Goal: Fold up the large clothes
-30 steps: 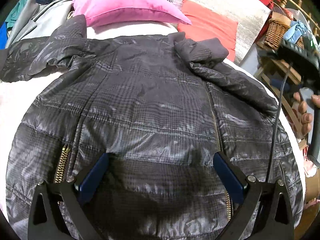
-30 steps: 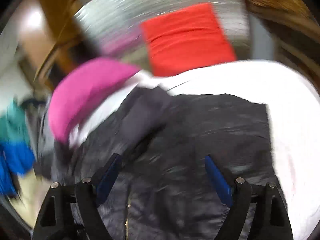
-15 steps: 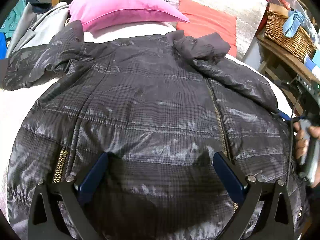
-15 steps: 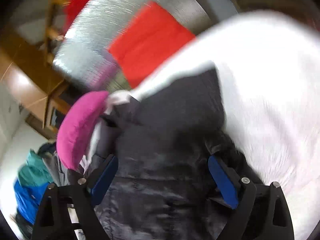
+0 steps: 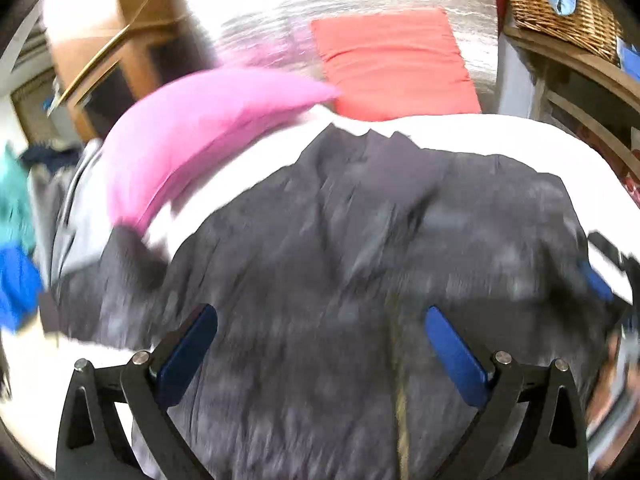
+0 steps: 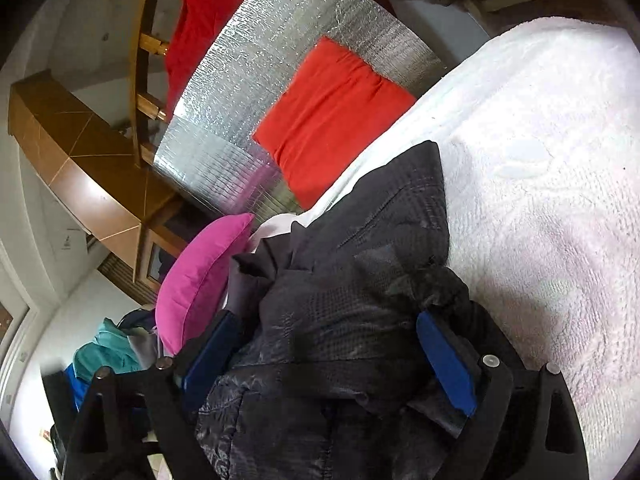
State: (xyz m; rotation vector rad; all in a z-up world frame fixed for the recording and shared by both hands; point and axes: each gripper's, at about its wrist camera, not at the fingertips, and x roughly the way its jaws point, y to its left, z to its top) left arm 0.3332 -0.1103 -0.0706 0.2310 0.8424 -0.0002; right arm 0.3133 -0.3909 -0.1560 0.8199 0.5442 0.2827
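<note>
A dark quilted jacket (image 5: 340, 240) lies spread on the white bed cover (image 5: 500, 136), its brass zip running down toward me. My left gripper (image 5: 320, 320) hovers open over the jacket's lower front, and this view is motion-blurred. At the left wrist view's right edge, a blue pad of my right gripper (image 5: 596, 280) shows beside the jacket's side. In the right wrist view, the jacket (image 6: 380, 240) is bunched, with a sleeve lying on the bed cover (image 6: 540, 160). My right gripper (image 6: 326, 328) is open, with jacket fabric lying between its fingers.
A pink pillow (image 5: 200, 128) and a red cushion (image 5: 396, 68) lean at the bed's head against a silver foil panel (image 5: 320, 0). A wicker basket (image 5: 560, 8) sits on a wooden shelf at right. Piled clothes (image 6: 104, 356) lie left of the bed.
My left gripper has swung up and back, so the headboard now shows and the view blurs. My right gripper has rolled and dropped onto the jacket's right side. Both stay open.
</note>
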